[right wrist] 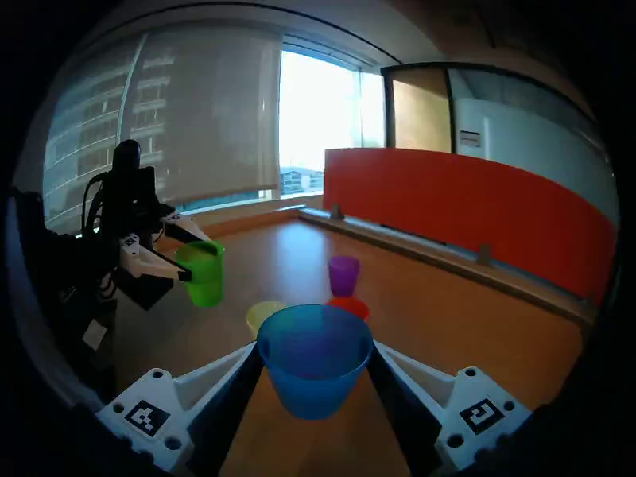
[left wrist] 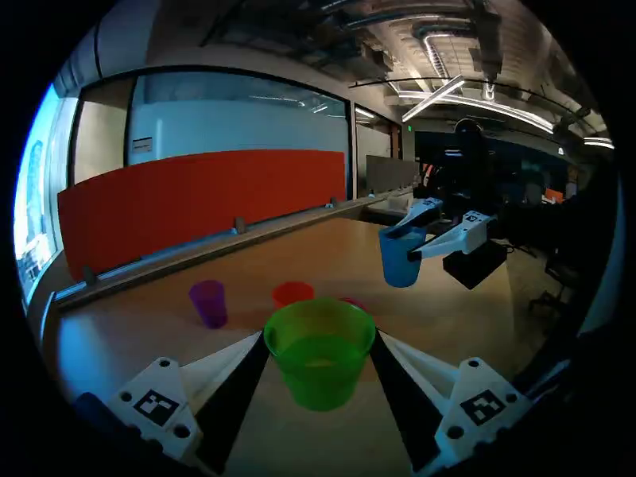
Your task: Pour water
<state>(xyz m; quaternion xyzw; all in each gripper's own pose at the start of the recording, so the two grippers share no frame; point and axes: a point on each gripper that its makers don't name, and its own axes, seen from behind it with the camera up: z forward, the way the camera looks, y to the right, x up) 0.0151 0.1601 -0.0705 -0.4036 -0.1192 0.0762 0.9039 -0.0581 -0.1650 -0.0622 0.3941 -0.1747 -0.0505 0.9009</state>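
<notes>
My left gripper [left wrist: 319, 358] is shut on a green cup [left wrist: 320, 358], held upright above the wooden table [left wrist: 334, 246]; some liquid shows in its bottom. Farther off to the right, my right gripper [left wrist: 404, 242] holds a blue cup [left wrist: 400, 256] upright in the air. In the right gripper view, that gripper [right wrist: 315, 370] is shut on the blue cup [right wrist: 315, 367], and the left gripper [right wrist: 191, 266] with the green cup [right wrist: 203, 273] hangs off to the left. A purple cup [left wrist: 209, 303] [right wrist: 343, 275], a red cup [left wrist: 292, 293] [right wrist: 347, 307] and a yellow cup [right wrist: 262, 315] stand on the table between them.
An orange partition [left wrist: 199, 195] with a rail runs along the table's far side. Bright windows [right wrist: 318, 119] lie beyond the table's end. Dark equipment and cables [right wrist: 119, 207] sit behind the left gripper. Office desks and chairs [left wrist: 556, 238] stand off to the right.
</notes>
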